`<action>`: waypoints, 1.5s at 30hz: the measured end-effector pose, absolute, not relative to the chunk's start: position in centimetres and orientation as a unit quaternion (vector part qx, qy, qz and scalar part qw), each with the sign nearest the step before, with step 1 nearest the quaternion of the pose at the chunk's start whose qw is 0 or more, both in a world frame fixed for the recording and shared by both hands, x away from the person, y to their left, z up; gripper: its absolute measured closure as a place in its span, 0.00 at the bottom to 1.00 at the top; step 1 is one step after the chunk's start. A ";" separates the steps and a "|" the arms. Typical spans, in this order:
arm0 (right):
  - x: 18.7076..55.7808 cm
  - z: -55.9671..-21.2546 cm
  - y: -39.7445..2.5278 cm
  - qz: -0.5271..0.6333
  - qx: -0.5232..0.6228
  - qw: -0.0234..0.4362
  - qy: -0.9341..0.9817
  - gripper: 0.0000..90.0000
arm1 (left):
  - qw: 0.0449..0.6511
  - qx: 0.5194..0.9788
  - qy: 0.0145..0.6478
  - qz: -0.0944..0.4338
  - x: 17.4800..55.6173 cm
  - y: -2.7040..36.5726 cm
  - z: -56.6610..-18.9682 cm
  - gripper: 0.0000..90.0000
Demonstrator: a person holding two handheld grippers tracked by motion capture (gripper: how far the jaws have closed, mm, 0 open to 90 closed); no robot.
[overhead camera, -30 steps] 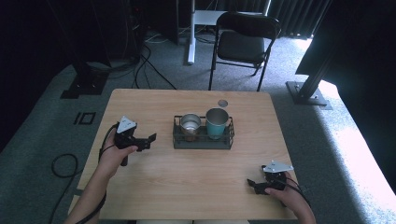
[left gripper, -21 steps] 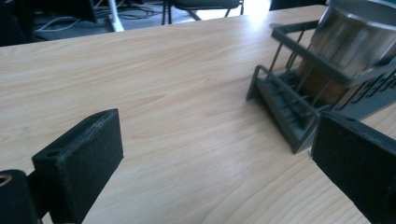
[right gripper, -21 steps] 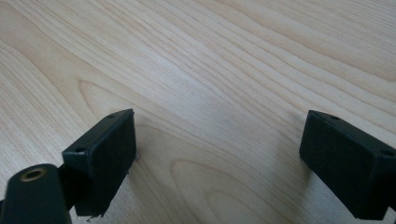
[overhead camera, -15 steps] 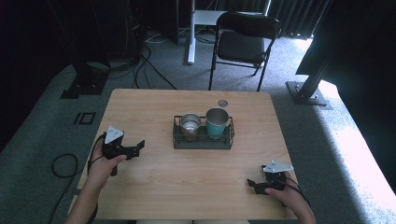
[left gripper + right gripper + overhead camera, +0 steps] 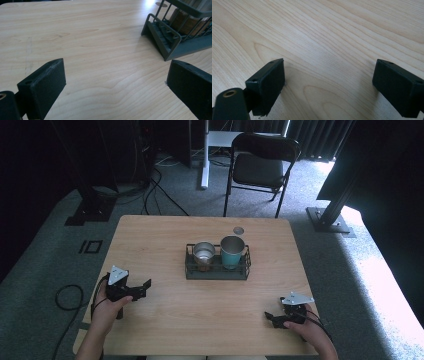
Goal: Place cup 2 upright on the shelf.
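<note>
The room is dim, with grey carpet, a black folding chair [image 5: 262,167] and cables beyond the pale wooden desk [image 5: 165,235]. At the desk's centre a dark wire rack [image 5: 217,269] keeps a steel cup [image 5: 204,252] and a teal cup [image 5: 232,251] upright, side by side. The left hand-held gripper [image 5: 145,286] points at the rack, jaws wide and empty; the right hand-held gripper [image 5: 270,317] rests near the front edge, likewise wide and empty, well apart from the rack.

wire rack [image 5: 217,270] | table centre | steel cup [image 5: 204,252], teal cup [image 5: 232,251] upright inside
</note>
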State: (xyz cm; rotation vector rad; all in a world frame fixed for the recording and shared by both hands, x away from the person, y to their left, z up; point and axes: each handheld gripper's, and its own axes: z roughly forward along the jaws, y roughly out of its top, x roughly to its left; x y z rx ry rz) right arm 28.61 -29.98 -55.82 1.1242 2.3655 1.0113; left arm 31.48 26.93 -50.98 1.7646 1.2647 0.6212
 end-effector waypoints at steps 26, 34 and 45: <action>28.6 -55.8 -30.0 0.355 0.394 0.167 0.831 0.12 | 0.346 0.679 0.585 0.276 29.6 29.4 -54.1 0.04; 28.6 -55.8 -30.0 0.355 0.394 0.167 0.831 0.12 | 0.301 0.674 0.610 0.289 29.4 30.2 -54.6 0.03; 28.6 -55.8 -30.0 0.355 0.395 0.166 0.831 0.12 | 0.277 0.657 0.635 0.297 29.6 30.9 -54.9 0.04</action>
